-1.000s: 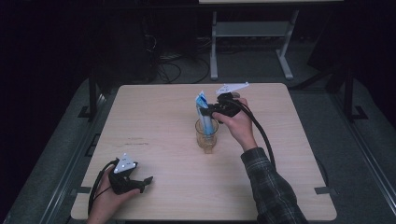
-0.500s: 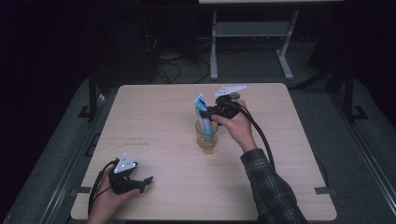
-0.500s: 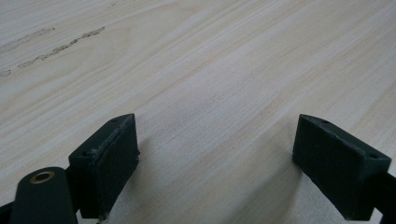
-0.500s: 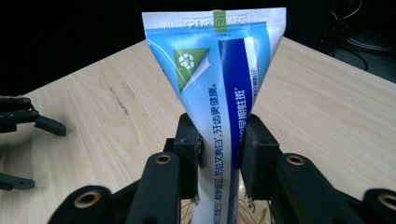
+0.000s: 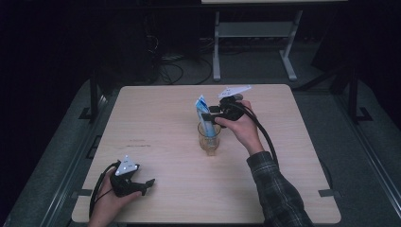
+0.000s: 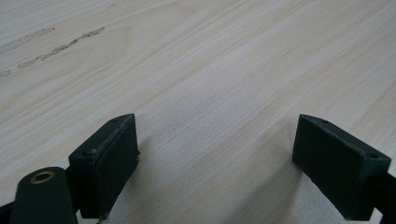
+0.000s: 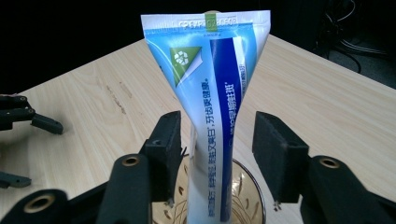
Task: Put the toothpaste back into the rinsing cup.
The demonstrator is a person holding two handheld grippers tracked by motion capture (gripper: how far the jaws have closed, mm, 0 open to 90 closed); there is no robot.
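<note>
We note the toothpaste tube standing upright in the glass cup mid-surface. Right gripper jaws have just opened, straddling the tube (pads clear). Left gripper rests wide open, near-left.

Items counted on the table: one toothpaste tube, standing in the glass; one glass, amber-tinted, near the middle of the table. Grippers: two, one per hand, namely the left gripper at the near left corner and the right gripper at the tube. Hands: two. Each gripper carries one trailing cable and one grey three-cornered plate, making two cables and two plates.
</note>
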